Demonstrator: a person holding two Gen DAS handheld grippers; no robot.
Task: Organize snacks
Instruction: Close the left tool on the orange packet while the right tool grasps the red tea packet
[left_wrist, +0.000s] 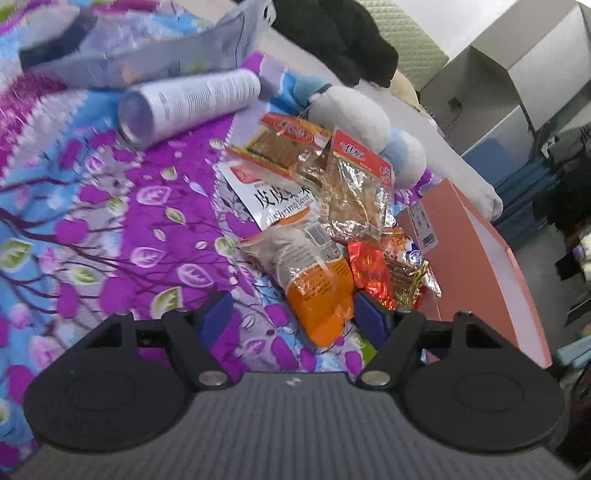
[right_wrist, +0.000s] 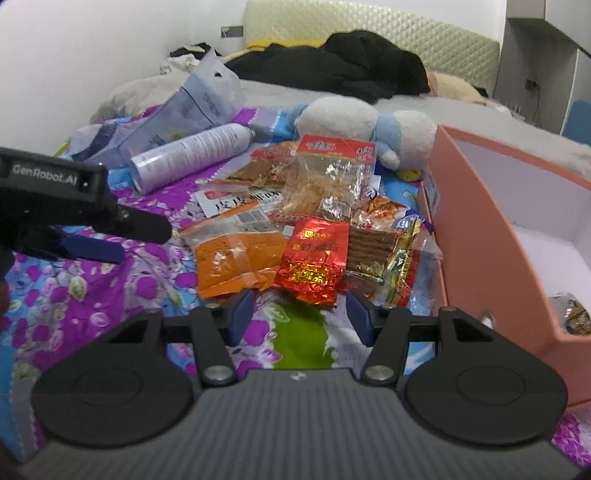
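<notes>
Left gripper (left_wrist: 291, 317): jaws apart, nothing clamped; orange snack bag (left_wrist: 317, 295) lies between the pads, contact uncertain in the blur. Right gripper (right_wrist: 300, 314): jaws apart, empty, just short of the red foil packet (right_wrist: 314, 264). Snack pile (right_wrist: 321, 192): heaped mid-bedspread (right_wrist: 92, 302), touching the pink box. Pink box (right_wrist: 491, 236): open, right edge of bed, one wrapped item inside. Spray can (right_wrist: 192, 157): lying flat, left of pile. Plush toy (right_wrist: 343, 118): behind pile. Open bedspread left and near.
</notes>
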